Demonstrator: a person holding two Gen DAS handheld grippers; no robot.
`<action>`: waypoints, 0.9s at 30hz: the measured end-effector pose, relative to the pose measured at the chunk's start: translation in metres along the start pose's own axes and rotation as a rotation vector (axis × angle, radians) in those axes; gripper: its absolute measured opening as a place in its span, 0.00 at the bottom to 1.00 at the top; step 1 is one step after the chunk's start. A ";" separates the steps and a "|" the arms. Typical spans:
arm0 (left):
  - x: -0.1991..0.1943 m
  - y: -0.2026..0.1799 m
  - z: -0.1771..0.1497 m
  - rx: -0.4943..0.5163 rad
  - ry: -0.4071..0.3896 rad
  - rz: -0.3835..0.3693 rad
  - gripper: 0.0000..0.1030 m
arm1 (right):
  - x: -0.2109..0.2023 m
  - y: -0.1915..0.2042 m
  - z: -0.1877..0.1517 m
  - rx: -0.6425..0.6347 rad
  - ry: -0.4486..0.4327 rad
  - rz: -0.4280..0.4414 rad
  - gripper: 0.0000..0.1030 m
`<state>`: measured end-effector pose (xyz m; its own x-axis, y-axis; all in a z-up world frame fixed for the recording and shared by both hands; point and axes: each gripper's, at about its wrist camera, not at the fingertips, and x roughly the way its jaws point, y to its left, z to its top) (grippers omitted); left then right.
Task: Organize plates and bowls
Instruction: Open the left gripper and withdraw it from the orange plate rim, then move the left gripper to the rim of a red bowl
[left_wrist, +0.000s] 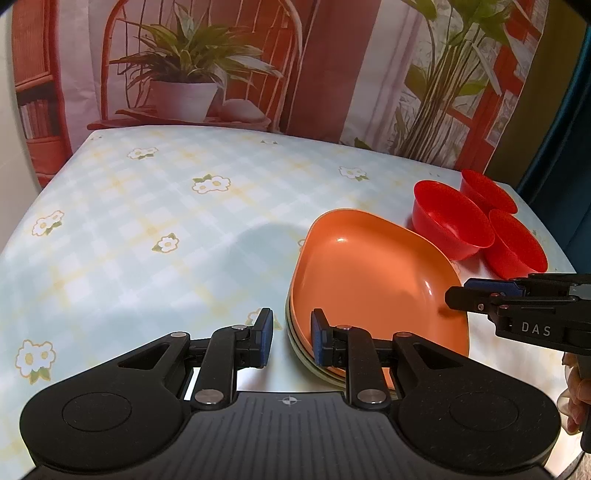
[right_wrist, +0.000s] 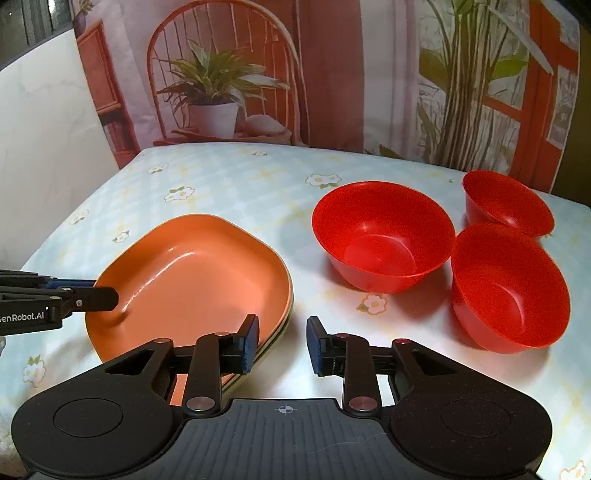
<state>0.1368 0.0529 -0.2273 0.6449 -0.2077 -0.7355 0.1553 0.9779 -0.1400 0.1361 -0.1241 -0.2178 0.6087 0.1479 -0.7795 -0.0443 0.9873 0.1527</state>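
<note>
A stack of plates with an orange plate (left_wrist: 369, 277) (right_wrist: 192, 280) on top lies on the flowered tablecloth (left_wrist: 147, 229). My left gripper (left_wrist: 291, 332) straddles the stack's left rim, one finger inside the orange plate and one outside, jaws narrow and shut on the rim; in the right wrist view its tip (right_wrist: 110, 295) rests on that rim. My right gripper (right_wrist: 282, 343) is at the stack's right rim. Its left finger (right_wrist: 249, 343) is over the plates and its right pad stands apart from them, so it is open. Three red bowls (right_wrist: 384, 236) (right_wrist: 509, 288) (right_wrist: 506, 201) stand separately to the right.
A printed backdrop (left_wrist: 192, 74) of a chair and plants hangs right behind the table's far edge. A hand (left_wrist: 576, 398) holds the right gripper at the table's right side. Bare tablecloth lies left of the plates.
</note>
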 end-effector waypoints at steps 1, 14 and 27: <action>0.000 0.000 0.000 0.001 -0.001 0.001 0.23 | 0.000 0.000 0.000 0.000 -0.001 -0.001 0.26; -0.025 -0.012 0.010 0.015 -0.084 -0.007 0.23 | -0.019 -0.010 0.006 0.009 -0.075 0.015 0.27; -0.034 -0.044 0.031 0.045 -0.152 -0.008 0.23 | -0.043 -0.047 0.014 0.006 -0.133 -0.009 0.32</action>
<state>0.1316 0.0166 -0.1756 0.7487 -0.2200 -0.6254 0.1920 0.9749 -0.1131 0.1226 -0.1776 -0.1827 0.7089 0.1292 -0.6934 -0.0338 0.9882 0.1496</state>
